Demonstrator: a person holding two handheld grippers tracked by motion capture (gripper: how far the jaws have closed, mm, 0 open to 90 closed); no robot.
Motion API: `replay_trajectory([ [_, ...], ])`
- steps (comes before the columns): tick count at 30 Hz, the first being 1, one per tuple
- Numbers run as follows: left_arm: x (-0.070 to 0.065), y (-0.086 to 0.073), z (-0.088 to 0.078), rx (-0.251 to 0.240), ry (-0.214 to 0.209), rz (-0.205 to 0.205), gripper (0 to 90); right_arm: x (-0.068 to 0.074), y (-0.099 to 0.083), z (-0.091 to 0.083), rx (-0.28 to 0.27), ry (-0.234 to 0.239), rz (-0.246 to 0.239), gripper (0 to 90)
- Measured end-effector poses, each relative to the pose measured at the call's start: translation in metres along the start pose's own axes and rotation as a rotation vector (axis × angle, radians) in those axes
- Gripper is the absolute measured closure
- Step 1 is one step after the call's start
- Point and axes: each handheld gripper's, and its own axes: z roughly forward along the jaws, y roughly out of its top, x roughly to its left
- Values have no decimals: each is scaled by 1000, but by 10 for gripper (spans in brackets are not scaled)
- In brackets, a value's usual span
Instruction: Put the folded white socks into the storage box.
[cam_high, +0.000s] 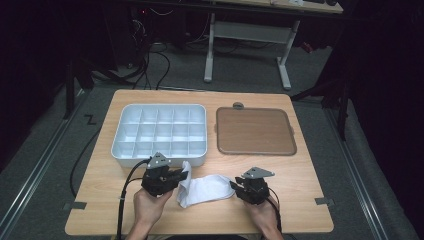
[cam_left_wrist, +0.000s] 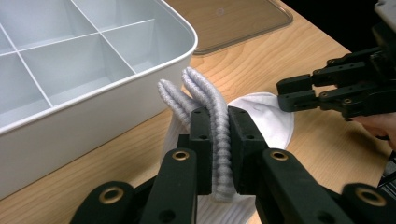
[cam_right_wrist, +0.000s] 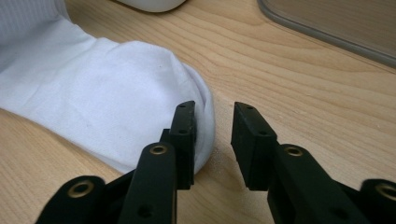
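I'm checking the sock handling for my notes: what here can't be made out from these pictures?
- Left gripper view: the ribbed cuff of the sock is hidden where the left gripper clamps it.
- Right gripper view: the sock's toe edge runs behind one jaw of the right gripper; contact unclear.
- High view: the divided tray is too small to check its near compartments.

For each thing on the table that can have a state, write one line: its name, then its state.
Sock: lying flat on the table, cuff end lifted and pinched.
Left gripper: shut on the sock's ribbed cuff.
Right gripper: open, at the sock's toe end, gripping nothing.
Compartment tray: uncovered, compartments empty.
Lid: off, lying flat beside the tray.
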Motion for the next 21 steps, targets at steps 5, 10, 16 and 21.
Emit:
replay_trajectory([
  [5, -4, -2, 2, 9, -12, 5, 812, 3, -3, 6, 12, 0, -20, 808],
  [10, -9, -2, 4, 17, -24, 13, 812, 3, -3, 7, 16, 5, -25, 834],
  [16, -14, -4, 7, 31, -30, 27, 812, 6, -2, 8, 21, 17, -18, 840],
  [21, -18, -7, 12, 49, -30, 36, 811, 12, 1, 11, 25, 24, -40, 842],
])
